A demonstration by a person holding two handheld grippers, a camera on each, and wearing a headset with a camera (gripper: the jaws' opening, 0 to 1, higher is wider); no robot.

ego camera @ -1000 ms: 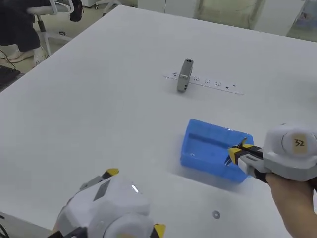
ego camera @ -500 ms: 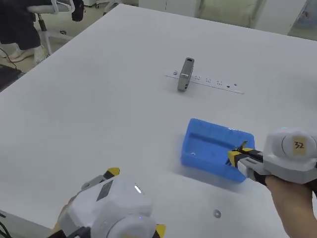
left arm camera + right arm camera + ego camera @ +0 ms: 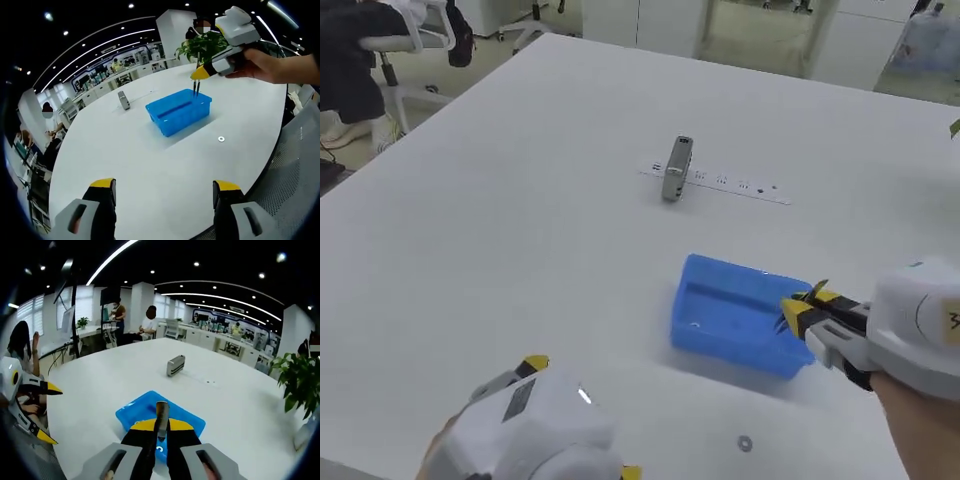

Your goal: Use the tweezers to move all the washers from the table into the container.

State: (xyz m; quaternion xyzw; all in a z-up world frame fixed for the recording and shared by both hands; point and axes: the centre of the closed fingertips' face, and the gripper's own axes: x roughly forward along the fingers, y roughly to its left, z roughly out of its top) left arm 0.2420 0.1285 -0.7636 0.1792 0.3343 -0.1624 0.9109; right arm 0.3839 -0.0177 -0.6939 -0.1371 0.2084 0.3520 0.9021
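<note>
The right gripper point(image 3: 802, 311) has its yellow-tipped jaws closed narrow on the tweezers point(image 3: 196, 88), which point down at the near-right rim of the blue container point(image 3: 725, 348). In the left gripper view the two thin tips hang at that edge, just above it or just inside. Whether anything sits between them is too small to tell. One washer point(image 3: 745, 443) lies flat on the white table point(image 3: 520, 230), near the container on the person's side and apart from it. The left gripper point(image 3: 164, 186) hovers low over the table's near edge with its jaws spread wide apart. Farther back, a small grey block point(image 3: 675, 168) stands at one end of a white power strip point(image 3: 735, 185). A potted plant point(image 3: 300, 382) stands past the table at the right of the right gripper view
</note>
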